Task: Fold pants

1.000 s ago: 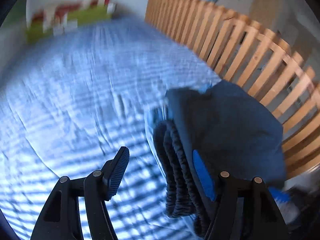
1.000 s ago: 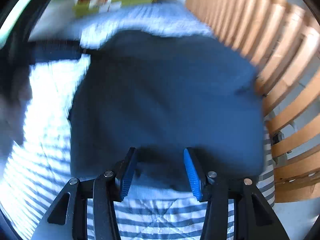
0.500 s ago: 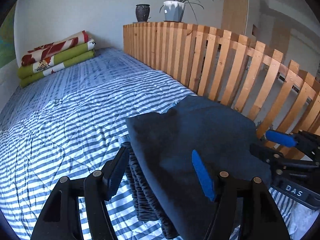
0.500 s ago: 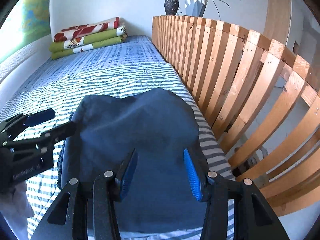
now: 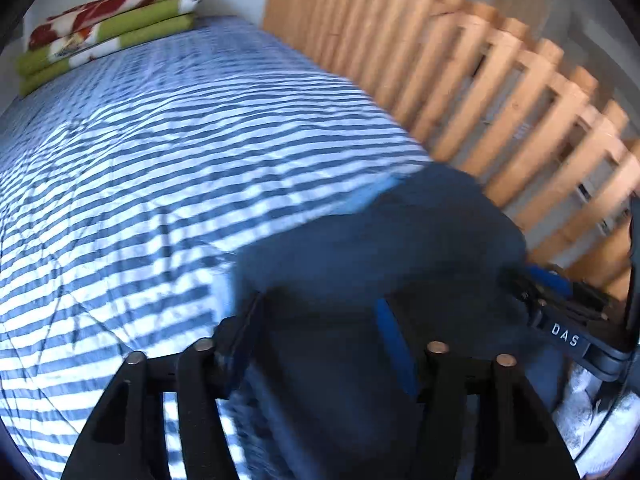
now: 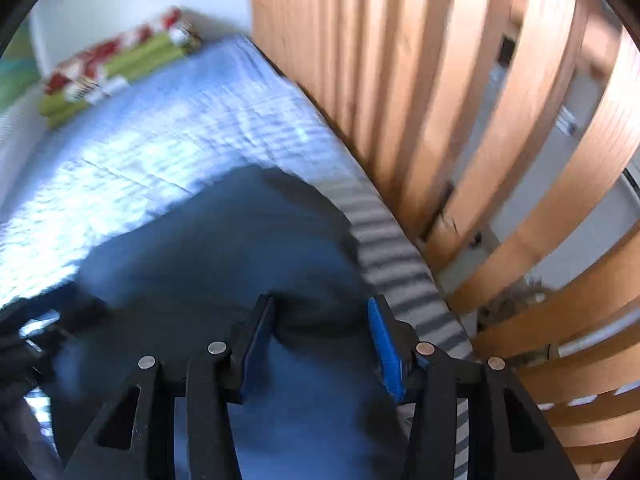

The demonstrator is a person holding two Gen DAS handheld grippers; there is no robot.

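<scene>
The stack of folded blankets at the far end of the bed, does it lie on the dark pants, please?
No, the blankets lie far from the pants.

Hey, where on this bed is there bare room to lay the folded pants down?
Free: the striped bedspread between the stacked blankets at the far end and the dark pants. Crowded: the near corner by the wooden railing, taken by the pants and both grippers.

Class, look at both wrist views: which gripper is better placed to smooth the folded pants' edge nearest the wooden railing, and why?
Probably the right gripper. It hovers over the pants on the side beside the wooden railing, while the left gripper sits at their far side, toward the open striped bedspread.
</scene>
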